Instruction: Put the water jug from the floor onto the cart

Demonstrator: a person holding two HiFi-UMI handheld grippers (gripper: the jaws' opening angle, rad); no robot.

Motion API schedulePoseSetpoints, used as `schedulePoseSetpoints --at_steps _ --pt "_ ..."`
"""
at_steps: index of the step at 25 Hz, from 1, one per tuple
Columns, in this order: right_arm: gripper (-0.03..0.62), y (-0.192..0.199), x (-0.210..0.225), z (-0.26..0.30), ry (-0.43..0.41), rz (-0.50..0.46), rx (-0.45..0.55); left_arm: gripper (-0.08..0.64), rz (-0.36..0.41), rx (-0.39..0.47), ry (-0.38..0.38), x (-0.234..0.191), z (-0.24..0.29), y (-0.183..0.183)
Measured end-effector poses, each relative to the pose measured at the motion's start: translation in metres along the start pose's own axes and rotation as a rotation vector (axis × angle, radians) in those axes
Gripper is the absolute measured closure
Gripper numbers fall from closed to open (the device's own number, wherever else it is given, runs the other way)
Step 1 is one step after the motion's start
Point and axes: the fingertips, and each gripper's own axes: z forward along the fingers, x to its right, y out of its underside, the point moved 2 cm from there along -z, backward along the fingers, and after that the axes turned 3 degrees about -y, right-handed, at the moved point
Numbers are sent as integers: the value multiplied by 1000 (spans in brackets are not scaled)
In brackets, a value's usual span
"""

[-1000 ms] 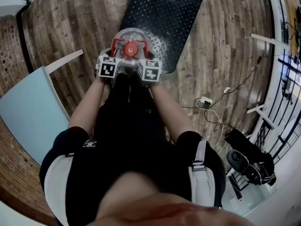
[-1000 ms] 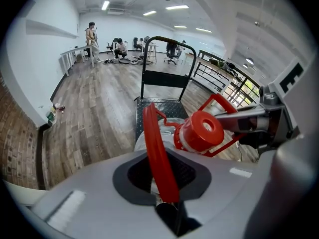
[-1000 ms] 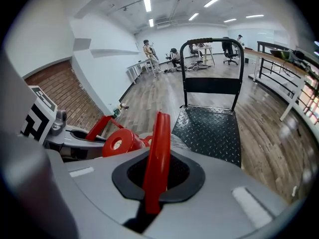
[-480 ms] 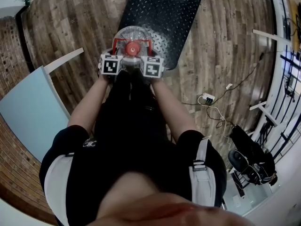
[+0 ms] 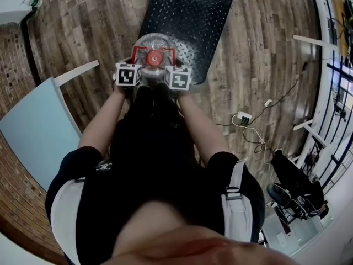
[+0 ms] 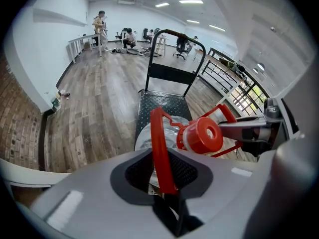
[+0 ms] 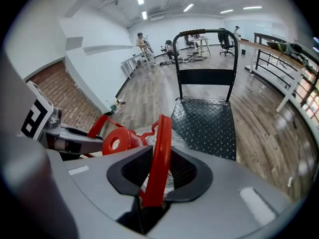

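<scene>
Looking heavy, rigid and slick-walled, the water jug (image 5: 156, 42) sits upper centre on the cart's (image 5: 187, 10) near edge, and its red handle (image 6: 158, 148) is the place to hold. The left gripper (image 6: 164, 183) appears clamped on one strap. The right gripper (image 7: 154, 183), its jaws just opened, stands apart around the other.

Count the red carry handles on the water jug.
2. The left handle stands between the left gripper's jaws, the right handle between the right gripper's jaws, which have just been opening. The red cap sits between them. None looks hidden.
</scene>
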Motion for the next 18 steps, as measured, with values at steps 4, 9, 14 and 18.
schedulePoseSetpoints --at_steps 4,9,14,18 --pt "469 -12 1 -21 26 -20 46 479 -9 30 -20 -2 -18 -10" --pt "479 -38 -4 -49 39 -52 134 493 -1 83 -49 1 -41 -29" --pt "577 -68 -20 -78 32 -96 232 558 -5 153 -79 6 -72 -45" --pt "577 -73 -38 -92 20 -137 257 558 -24 204 -41 11 -98 -48"
